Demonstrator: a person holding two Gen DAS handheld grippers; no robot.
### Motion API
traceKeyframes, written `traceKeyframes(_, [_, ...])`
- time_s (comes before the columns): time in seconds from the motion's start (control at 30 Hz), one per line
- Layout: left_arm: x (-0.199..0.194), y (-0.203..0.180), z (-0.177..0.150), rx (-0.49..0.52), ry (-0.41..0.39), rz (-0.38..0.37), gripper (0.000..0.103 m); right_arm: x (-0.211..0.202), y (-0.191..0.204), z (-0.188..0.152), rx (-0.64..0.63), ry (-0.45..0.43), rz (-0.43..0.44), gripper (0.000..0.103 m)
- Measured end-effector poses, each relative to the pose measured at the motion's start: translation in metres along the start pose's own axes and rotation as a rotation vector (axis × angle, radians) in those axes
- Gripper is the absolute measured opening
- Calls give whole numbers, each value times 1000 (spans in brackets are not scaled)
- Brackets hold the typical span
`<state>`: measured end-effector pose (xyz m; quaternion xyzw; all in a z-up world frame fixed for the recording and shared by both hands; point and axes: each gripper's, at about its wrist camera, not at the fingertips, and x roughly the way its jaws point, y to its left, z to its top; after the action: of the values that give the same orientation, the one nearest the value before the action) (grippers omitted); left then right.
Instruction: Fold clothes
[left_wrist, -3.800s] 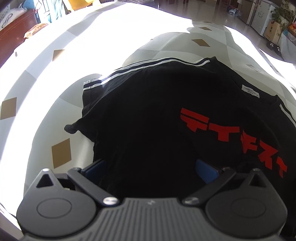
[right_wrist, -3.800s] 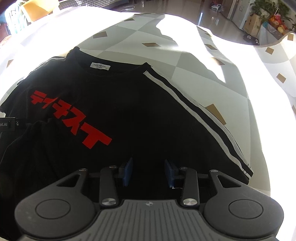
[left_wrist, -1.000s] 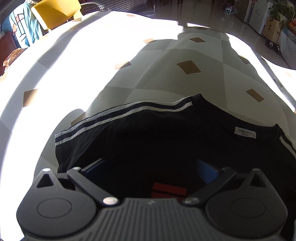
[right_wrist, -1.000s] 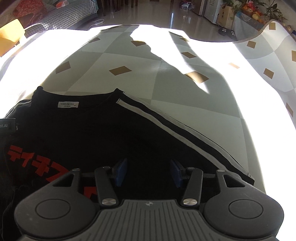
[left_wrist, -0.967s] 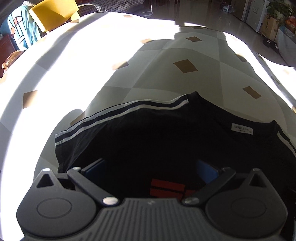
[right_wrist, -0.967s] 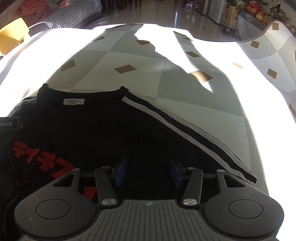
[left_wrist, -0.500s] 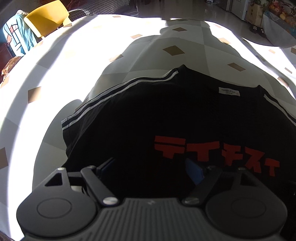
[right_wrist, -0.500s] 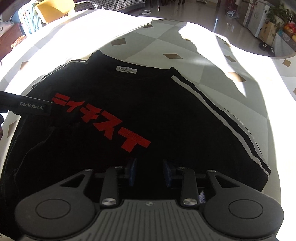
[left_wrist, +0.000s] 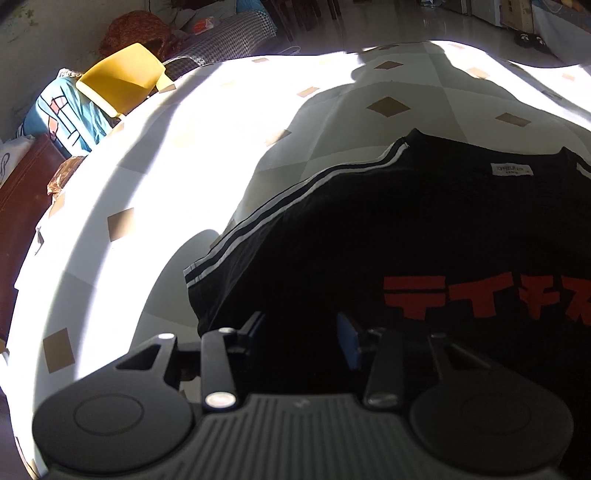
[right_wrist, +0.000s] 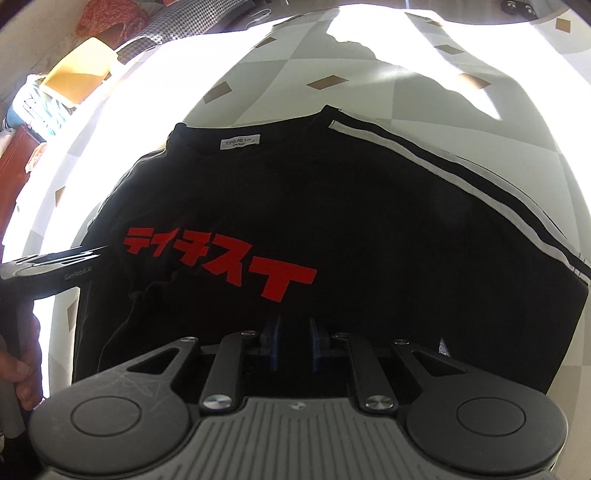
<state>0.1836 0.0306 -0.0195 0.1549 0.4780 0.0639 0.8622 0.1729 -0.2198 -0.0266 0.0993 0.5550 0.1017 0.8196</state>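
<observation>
At the near edge of the black T-shirt (right_wrist: 369, 206), the right gripper (right_wrist: 294, 341) is clenched, its blue pads (right_wrist: 271, 343) drawn close together with the shirt's dark cloth in the narrow slit between them. Toward the shirt's left side the left gripper (left_wrist: 303, 332) is closing over the lower hem by the left sleeve. Its pads are a little way apart with black fabric between them, and the shadow hides whether they have bitten yet. In the right wrist view a hand (right_wrist: 22, 365) grips that tool's handle just off the shirt's left edge.

The shirt lies face up and spread flat on a table under a pale checked cloth (right_wrist: 332, 55) with brown diamonds, partly in hard sunlight and partly in shade. Red block lettering (right_wrist: 221, 262) crosses the chest just beyond the grippers. Farther up, white stripes (right_wrist: 443, 173) run along the right shoulder and down the sleeve to its cuff, and a matching pair of stripes marks the left sleeve. A white label (right_wrist: 240, 142) sits inside the collar at the shirt's far edge.

Beyond the collar is open tablecloth. Past the table's far left corner stands a yellow chair (left_wrist: 122, 81) with a blue garment (left_wrist: 70, 118) draped beside it, and behind them is a houndstooth-covered sofa (left_wrist: 229, 40).
</observation>
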Motion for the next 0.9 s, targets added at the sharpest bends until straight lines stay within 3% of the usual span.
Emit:
traceKeyframes(0.2, [2,-27,1,56,-12,-16,0,-2,-2,3,-10,-13,-65,0])
traceKeyframes(0.73, [0,-50,2,53,-32,-24,0,-5,4,6,-109,-88,-252,0])
traceKeyframes(0.9, [-1,-46,-1,62,-41,-42,0,-7,-1,10,-81,-103,-280,0])
